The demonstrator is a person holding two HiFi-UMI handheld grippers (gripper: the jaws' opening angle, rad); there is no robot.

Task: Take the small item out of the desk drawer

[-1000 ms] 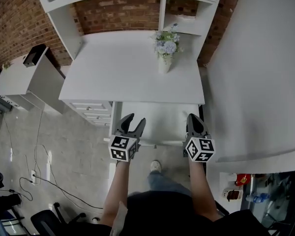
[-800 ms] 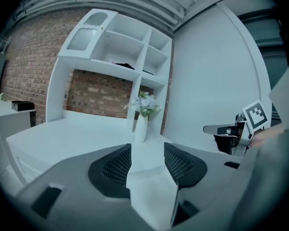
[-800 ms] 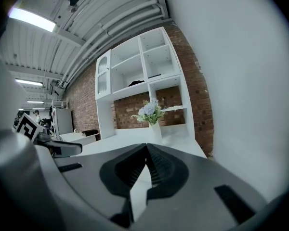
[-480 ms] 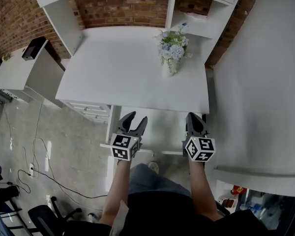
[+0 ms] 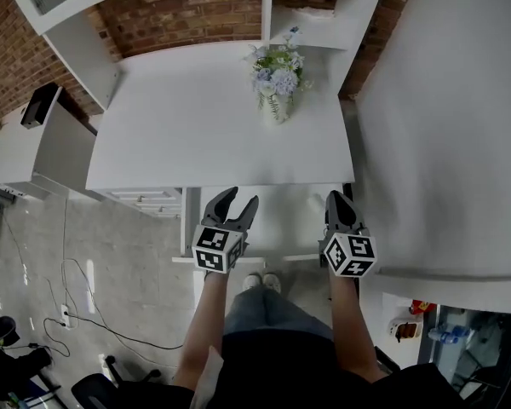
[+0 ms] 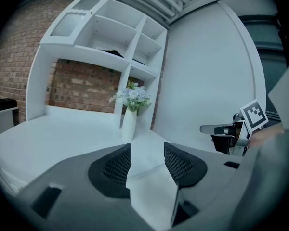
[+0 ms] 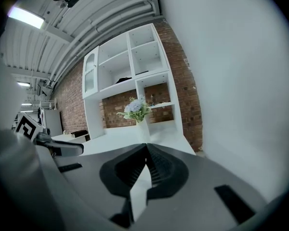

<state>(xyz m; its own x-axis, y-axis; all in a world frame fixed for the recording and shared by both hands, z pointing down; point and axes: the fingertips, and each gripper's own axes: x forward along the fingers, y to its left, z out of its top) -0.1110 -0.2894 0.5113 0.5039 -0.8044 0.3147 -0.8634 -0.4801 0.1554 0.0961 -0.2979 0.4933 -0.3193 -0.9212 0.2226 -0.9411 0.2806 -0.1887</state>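
A white drawer (image 5: 283,220) stands pulled out under the front edge of the white desk (image 5: 196,135). Its inside looks plain white, and no small item shows in it. My left gripper (image 5: 238,198) hovers over the drawer's left part, open, with nothing between its pads (image 6: 148,160). Over the drawer's right part, my right gripper (image 5: 337,201) is shut on nothing, its pads meeting (image 7: 147,165). Each gripper shows in the other's view: the right gripper (image 6: 231,131) and the left gripper (image 7: 58,148).
A white vase of pale flowers (image 5: 275,79) stands at the desk's back right. White shelves (image 5: 324,24) rise against the brick wall behind. A stack of shut drawers (image 5: 145,198) sits under the desk's left side. A white wall (image 5: 443,126) runs along the right.
Both grippers have moved forward, closer to the desk's front edge and further over the drawer. The left stays open and the right stays shut.
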